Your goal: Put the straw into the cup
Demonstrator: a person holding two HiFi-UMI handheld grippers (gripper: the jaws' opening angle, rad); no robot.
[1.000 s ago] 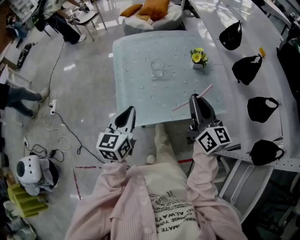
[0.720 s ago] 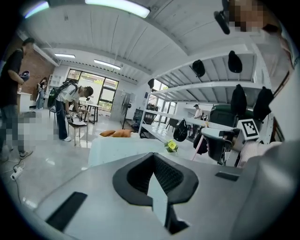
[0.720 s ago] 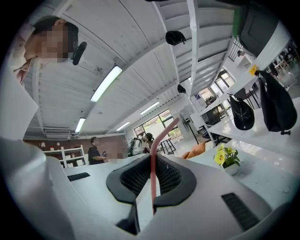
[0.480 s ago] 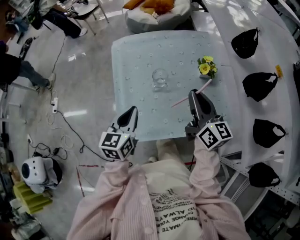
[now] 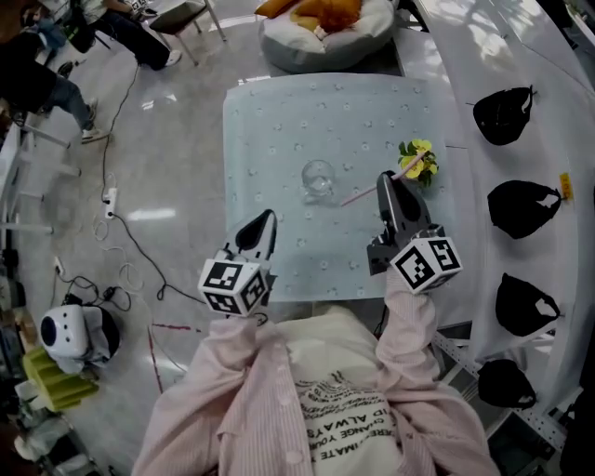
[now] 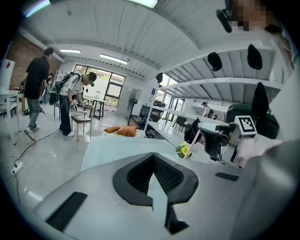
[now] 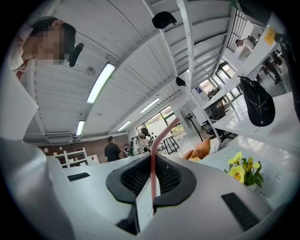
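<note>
A clear glass cup stands upright near the middle of the pale blue table. My right gripper is shut on a pink straw, which slants across its tip just right of the cup without touching it. In the right gripper view the straw rises from between the jaws of the right gripper. My left gripper hovers over the table's near edge, left of the cup, jaws together and empty. The left gripper view shows its own tip and the right gripper with the straw.
A small pot of yellow flowers stands close behind the straw's far end. Black caps hang along the white shelf at right. A cushion bed lies beyond the table. Cables and a white device lie on the floor at left.
Both grippers have moved forward over the table. The straw, still held, now lies closer to the cup and next to the flowers.
</note>
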